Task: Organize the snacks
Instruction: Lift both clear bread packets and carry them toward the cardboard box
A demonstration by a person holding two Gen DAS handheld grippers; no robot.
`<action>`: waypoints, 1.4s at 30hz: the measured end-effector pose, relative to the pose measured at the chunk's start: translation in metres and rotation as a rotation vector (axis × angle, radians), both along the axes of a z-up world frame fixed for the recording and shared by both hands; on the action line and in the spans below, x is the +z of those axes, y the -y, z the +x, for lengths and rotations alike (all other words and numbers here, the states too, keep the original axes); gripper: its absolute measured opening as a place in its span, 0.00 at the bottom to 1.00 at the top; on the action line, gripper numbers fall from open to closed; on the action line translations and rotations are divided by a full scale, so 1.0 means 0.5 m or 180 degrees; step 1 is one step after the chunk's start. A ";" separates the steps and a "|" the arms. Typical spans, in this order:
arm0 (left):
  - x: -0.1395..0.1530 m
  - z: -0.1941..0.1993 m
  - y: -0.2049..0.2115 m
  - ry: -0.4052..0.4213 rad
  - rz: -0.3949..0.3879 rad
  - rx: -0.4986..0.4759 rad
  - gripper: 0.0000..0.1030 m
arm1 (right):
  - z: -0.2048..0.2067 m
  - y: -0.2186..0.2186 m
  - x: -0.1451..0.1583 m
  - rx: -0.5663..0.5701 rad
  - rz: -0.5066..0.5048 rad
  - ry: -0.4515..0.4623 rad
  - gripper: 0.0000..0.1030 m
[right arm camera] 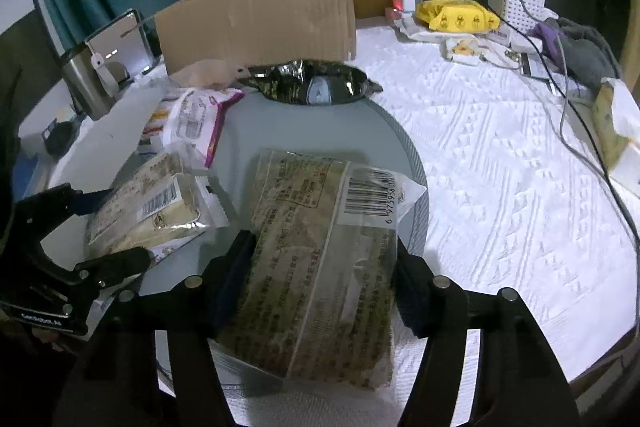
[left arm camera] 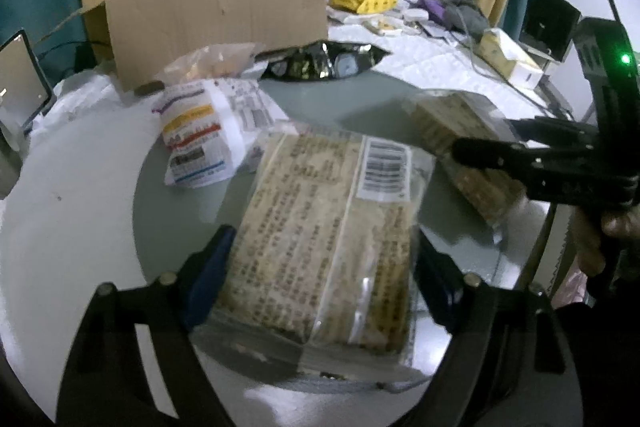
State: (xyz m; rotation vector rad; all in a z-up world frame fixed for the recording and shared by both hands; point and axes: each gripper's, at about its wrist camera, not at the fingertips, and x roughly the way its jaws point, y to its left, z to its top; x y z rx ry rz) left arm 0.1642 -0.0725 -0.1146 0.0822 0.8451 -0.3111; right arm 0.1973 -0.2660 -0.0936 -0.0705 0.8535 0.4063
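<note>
- Left gripper point(left arm camera: 320, 267) closed on a clear-wrapped cracker pack point(left arm camera: 328, 239), fingers pressing both long sides; pack fills lower centre of left wrist view, tilted above grey round tray point(left arm camera: 180, 211).
- Right gripper point(right arm camera: 324, 275) likewise clamped on second cracker pack point(right arm camera: 320, 267), lower centre of right wrist view, barcode label at upper right of pack.
- Each gripper visible in the other's view: right one at right edge of left view, left one at lower left of right view, both gripping a pack.
- Risk: slick wrapper, grip only near rear end of each pack, so front end likely to sag or slide out if swung fast.
- Risk: squeeze too hard and brittle contents probably crack.
- Risk: two held packs near each other over the tray; bump between them or the grippers could knock one loose.
- Risk: cables point(right arm camera: 580, 131) trailing across white quilt point(right arm camera: 500, 147) at right, snag possible if right arm sweeps wide.
- Risk: tall front wall of cardboard box point(right arm camera: 260, 19), upper centre; pack could catch on the edge if carried low.
- Count: cracker packs 2, both held.
- Count: loose snack bags on tray at least 3: black foil bag point(right arm camera: 316, 87), white bag with coloured stripes point(left arm camera: 200, 135), pale translucent bag point(left arm camera: 212, 59); more hidden possibly, cannot tell.
- Count: cardboard box 1, tray 1, grippers 2.
- Count: yellow toy point(right arm camera: 456, 15) 1, upper right.
</note>
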 end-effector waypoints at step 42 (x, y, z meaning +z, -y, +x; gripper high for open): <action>0.143 0.082 -0.154 0.0524 -0.0342 0.0595 0.82 | 0.131 -0.081 0.137 0.0354 0.0073 0.0294 0.64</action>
